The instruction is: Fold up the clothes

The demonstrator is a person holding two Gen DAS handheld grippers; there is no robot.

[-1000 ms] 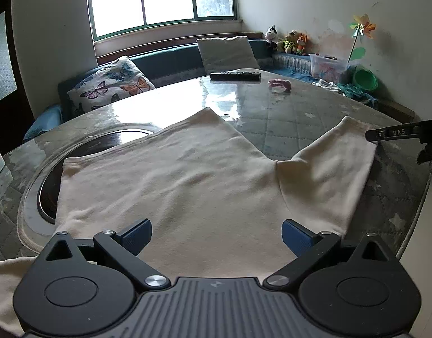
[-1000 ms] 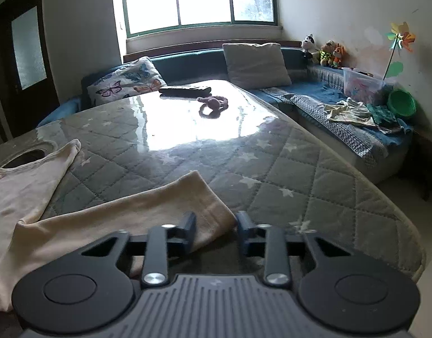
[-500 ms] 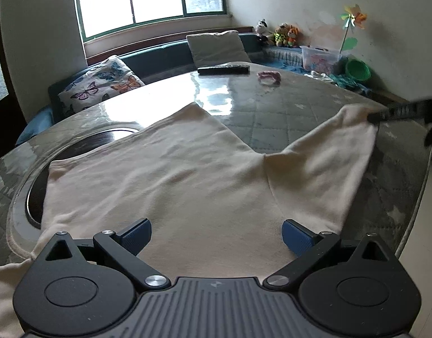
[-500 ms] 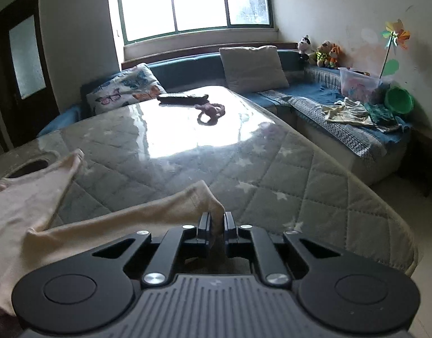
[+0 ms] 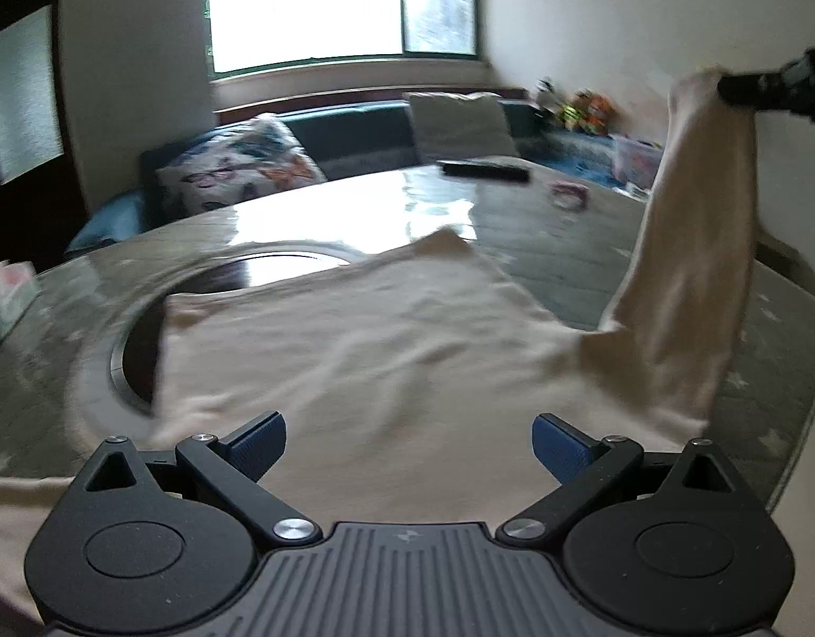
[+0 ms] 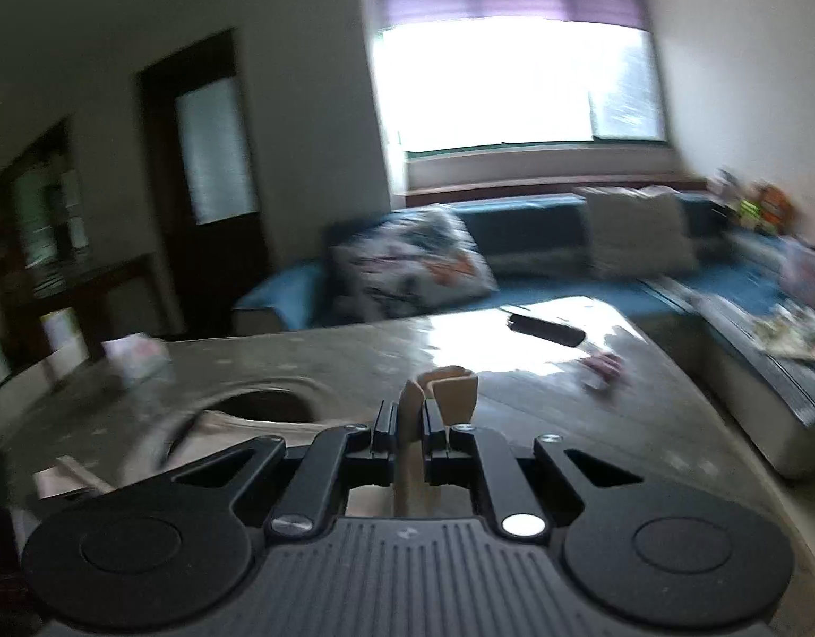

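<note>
Cloth is lying spread ahead of our left gripper [image 5: 409, 438], whose blue pads are standing wide apart with nothing between them, hovering just above the near edge of the cream garment [image 5: 365, 350]. Beyond it, the garment's far left corner is draping over the round opening [image 5: 142, 339] in the table [image 5: 540, 244], and a dark remote [image 5: 484, 170] is resting well past the cloth. Further right, one end of the garment is hanging in the air, stretched up from the table. Our right gripper [image 6: 408, 416] is pinching that end, its jaws clamped tight on a thin bunch of fabric that is poking out ahead of the fingertips. We are judging the fold as barely begun: one end is raised, but nothing is laid over yet, and every crease and the final stacking are still waiting.
</note>
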